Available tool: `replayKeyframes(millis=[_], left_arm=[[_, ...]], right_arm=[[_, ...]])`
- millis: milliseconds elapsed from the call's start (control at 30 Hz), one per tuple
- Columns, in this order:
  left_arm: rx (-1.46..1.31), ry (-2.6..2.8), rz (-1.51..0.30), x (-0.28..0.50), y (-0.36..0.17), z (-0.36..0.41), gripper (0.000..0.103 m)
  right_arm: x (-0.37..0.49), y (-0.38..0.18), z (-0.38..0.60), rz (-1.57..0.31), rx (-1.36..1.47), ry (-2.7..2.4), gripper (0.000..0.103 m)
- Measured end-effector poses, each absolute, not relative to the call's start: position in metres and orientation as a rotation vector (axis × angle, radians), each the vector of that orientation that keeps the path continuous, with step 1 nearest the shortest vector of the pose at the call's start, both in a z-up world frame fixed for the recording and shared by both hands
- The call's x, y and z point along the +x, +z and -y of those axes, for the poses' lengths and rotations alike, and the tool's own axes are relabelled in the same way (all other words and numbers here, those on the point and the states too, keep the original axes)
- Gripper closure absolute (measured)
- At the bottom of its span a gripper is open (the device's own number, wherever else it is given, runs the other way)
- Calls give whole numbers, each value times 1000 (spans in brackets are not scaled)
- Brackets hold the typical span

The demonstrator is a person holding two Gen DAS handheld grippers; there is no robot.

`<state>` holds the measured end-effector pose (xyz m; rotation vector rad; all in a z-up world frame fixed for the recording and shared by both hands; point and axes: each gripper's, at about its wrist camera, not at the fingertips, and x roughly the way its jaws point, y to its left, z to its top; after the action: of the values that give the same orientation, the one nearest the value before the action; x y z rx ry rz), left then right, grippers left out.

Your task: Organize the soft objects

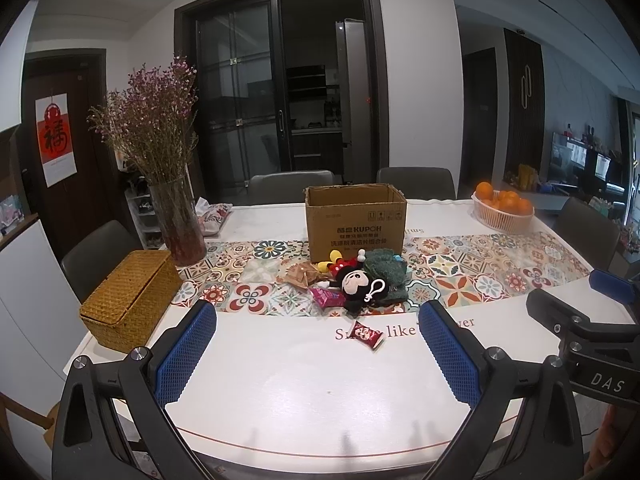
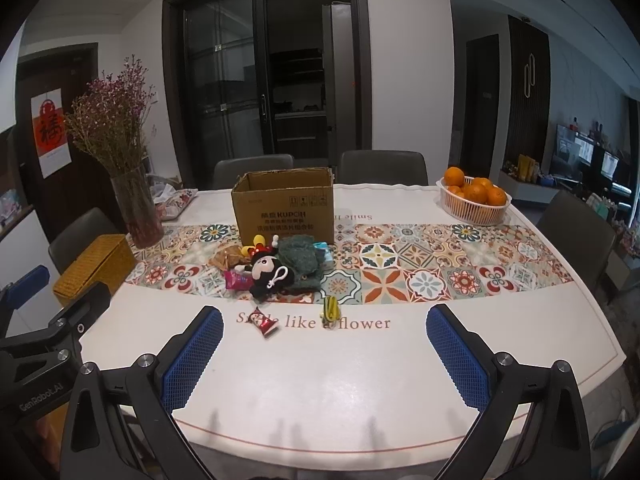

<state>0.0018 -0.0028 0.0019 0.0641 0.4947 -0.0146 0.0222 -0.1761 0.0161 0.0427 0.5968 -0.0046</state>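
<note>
A heap of soft things lies mid-table in front of an open cardboard box (image 1: 355, 216) (image 2: 285, 204): a black mouse plush (image 1: 358, 284) (image 2: 269, 270) with a white clip, a dark green knitted piece (image 1: 383, 270) (image 2: 301, 258), a pink packet (image 1: 327, 297) (image 2: 237, 280) and a brown crinkled wrapper (image 1: 301, 273) (image 2: 228, 258). A red candy packet (image 1: 366, 334) (image 2: 264, 321) lies nearer me, and a small yellow-green toy (image 2: 330, 309) beside it. My left gripper (image 1: 318, 350) and my right gripper (image 2: 325, 354) both hover open over the near white table, holding nothing.
A woven yellow box (image 1: 130, 300) (image 2: 94, 266) sits at the left edge, a glass vase of dried flowers (image 1: 176, 220) (image 2: 136, 210) behind it. A white basket of oranges (image 1: 502, 208) (image 2: 474, 198) stands far right. Grey chairs surround the table (image 1: 300, 392) (image 2: 360, 380).
</note>
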Motion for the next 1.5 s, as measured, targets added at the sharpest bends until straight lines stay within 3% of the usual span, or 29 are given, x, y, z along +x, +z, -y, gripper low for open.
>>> replayKeyframes(millis=[933, 1500], left_arm=[[63, -15, -524, 16, -3, 2, 0], [59, -96, -719, 106, -39, -3, 0]], right_arm=[[43, 12, 172, -644, 41, -3, 0], [122, -31, 168, -813, 88, -40, 0]])
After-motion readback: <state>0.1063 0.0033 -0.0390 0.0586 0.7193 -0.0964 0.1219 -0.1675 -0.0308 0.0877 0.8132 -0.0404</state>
